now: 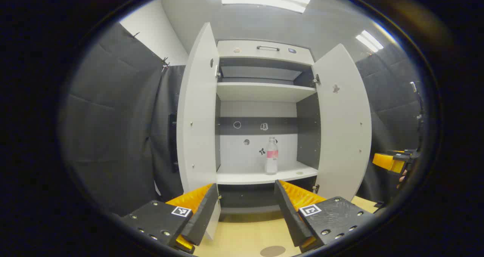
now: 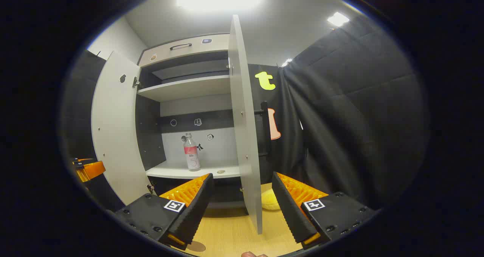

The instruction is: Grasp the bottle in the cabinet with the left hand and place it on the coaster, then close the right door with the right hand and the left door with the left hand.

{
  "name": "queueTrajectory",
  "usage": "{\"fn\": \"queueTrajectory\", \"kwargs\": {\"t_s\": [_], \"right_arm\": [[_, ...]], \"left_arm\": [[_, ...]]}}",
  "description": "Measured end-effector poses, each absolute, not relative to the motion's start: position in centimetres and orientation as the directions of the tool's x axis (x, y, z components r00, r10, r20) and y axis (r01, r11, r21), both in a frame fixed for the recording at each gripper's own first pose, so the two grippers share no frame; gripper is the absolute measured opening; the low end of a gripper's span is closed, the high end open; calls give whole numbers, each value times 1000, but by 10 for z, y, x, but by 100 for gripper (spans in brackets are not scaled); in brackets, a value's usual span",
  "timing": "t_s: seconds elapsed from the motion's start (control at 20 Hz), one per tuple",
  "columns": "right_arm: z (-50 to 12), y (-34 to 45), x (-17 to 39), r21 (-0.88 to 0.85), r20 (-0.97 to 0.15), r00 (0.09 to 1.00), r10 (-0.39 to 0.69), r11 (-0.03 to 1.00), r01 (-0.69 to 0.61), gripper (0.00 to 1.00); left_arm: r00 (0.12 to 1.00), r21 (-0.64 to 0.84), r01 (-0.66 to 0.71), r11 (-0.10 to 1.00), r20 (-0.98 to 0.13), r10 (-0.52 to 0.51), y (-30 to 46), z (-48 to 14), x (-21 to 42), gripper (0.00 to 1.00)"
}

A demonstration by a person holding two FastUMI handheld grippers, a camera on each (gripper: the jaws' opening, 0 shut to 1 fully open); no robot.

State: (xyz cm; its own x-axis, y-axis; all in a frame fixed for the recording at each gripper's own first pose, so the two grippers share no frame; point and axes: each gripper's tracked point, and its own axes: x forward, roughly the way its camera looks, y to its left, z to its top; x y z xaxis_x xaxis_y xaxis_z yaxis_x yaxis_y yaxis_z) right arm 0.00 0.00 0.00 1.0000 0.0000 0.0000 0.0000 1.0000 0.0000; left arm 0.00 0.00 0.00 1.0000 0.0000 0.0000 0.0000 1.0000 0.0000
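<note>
We find the bottle (image 1: 271, 155) standing upright on the cabinet's lower shelf (image 1: 242, 178), near the middle and a little toward the shelf's right end in the left gripper view, set back from the front edge; it is clear with a pink label and a pale cap, and nothing touches it. In the right gripper view the same bottle (image 2: 191, 152) stands toward the back wall of that shelf. So, as we judge it, nothing of the task is done yet: the bottle is not grasped, the coaster (image 1: 272, 251), a dark round disc lying on the wooden surface (image 1: 242, 234) at its near edge, carries nothing, and both doors stand wide open. The left door (image 1: 197, 109) swings out on one side and the right door (image 1: 342, 124) on the other; in the right gripper view the right door (image 2: 245, 128) is seen nearly edge-on, reaching down between that view's own fingers. Everything is left: the grasp, the placing, then the two closings. The left hand-held gripper (image 1: 245, 208) has its fingers well apart, holding nothing, aimed at the cabinet opening with the bottle ahead and well apart from it. The right hand-held gripper (image 2: 242, 208) is likewise spread wide and holds nothing; whether the door's lower edge touches either finger we cannot tell. A soft yellow thing (image 2: 270, 201) lies on the surface behind that door.
</note>
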Motion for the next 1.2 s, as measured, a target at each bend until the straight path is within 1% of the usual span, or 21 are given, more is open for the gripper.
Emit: {"fn": "queueTrajectory", "kwargs": {"t_s": [0.05,0.1,0.5,0.7,0.95,1.2], "right_arm": [[1,0,0,-3,2,1000,0,1000,0,98],[2,1,0,-6,4,1000,2,1000,-2,98],[1,8,-3,-4,-8,999,31,999,-31,98],[2,6,-4,-9,-1,1000,27,1000,-27,98],[4,-5,-9,-12,3,1000,-7,1000,7,98],[12,-27,-16,-24,9,997,-75,997,75,98]], "left_arm": [[1000,7,0,1000,2,0,0,0,-3,81],[1000,12,2,1000,2,-2,0,0,-4,87],[1000,22,-3,1000,-5,3,-6,-3,-17,87],[1000,54,3,999,-6,-3,-8,-4,-18,87],[1000,39,25,999,-16,-25,-17,-11,-13,87],[998,27,57,998,-13,-56,-24,-11,0,87]]}}
